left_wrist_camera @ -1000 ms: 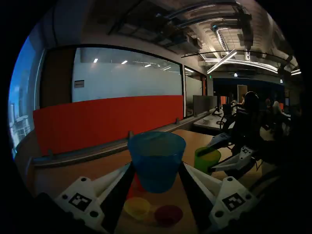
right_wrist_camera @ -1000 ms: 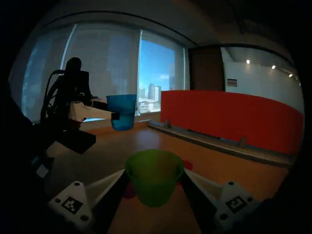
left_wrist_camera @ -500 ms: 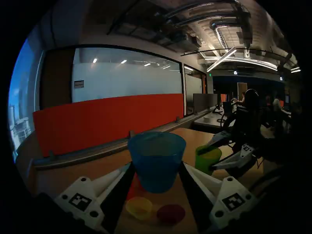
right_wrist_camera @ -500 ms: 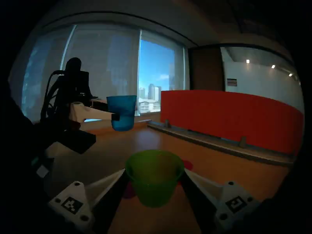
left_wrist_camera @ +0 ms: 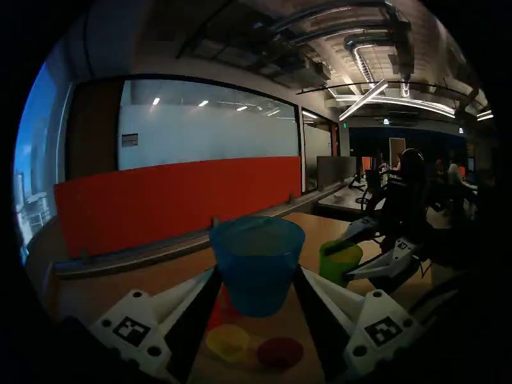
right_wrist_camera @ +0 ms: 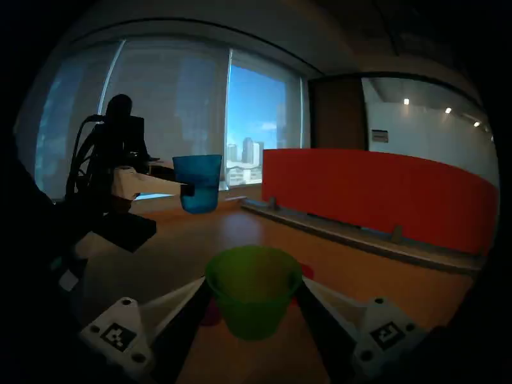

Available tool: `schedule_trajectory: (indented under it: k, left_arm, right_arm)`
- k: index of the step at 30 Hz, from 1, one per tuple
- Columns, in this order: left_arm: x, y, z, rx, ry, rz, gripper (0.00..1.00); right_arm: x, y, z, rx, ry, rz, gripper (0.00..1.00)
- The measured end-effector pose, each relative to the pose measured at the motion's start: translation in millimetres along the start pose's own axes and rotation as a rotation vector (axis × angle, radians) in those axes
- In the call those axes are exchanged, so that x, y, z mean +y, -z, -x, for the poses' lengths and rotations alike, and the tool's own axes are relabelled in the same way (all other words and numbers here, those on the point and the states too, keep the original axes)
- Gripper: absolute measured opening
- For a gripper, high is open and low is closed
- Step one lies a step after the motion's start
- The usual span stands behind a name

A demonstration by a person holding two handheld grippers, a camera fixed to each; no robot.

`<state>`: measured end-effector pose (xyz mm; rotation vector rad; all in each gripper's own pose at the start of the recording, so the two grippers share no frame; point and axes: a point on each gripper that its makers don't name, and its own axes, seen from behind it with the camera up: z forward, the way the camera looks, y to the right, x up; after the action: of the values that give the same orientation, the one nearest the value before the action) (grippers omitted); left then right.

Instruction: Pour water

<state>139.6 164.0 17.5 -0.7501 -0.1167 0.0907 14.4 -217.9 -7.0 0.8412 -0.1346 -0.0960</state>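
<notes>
Two cups are up: my left tongs are pinching the blue cup, my right tongs the green cup. Next, I think, I am bringing them close, then tipping one.

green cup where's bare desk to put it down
Bare desk lies ahead of the green cup, between it and the rail under the red partition, and left toward the blue cup. Crowded: below the blue cup, where a yellow cup and red cup sit close together.
</notes>
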Motion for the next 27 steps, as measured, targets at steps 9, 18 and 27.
schedule_trajectory:
  k: [9, 18, 27]
  left_arm:
    - [-1.5, 0.7, -1.5, 0.005, 0.004, -0.004, 0.78]
    - [-0.6, 0.8, -2.9, 0.009, 0.002, -0.003, 0.78]
    - [-2.8, 0.4, -5.7, 0.017, 0.004, -0.010, 0.78]
  right_arm:
    - [0.1, 0.3, 0.6, 0.000, 0.001, 0.001, 0.91]
    - [0.2, 0.1, -1.0, 0.001, 0.001, 0.002, 0.91]
    - [0.0, -2.3, 0.3, 0.002, -0.001, 0.001, 0.91]
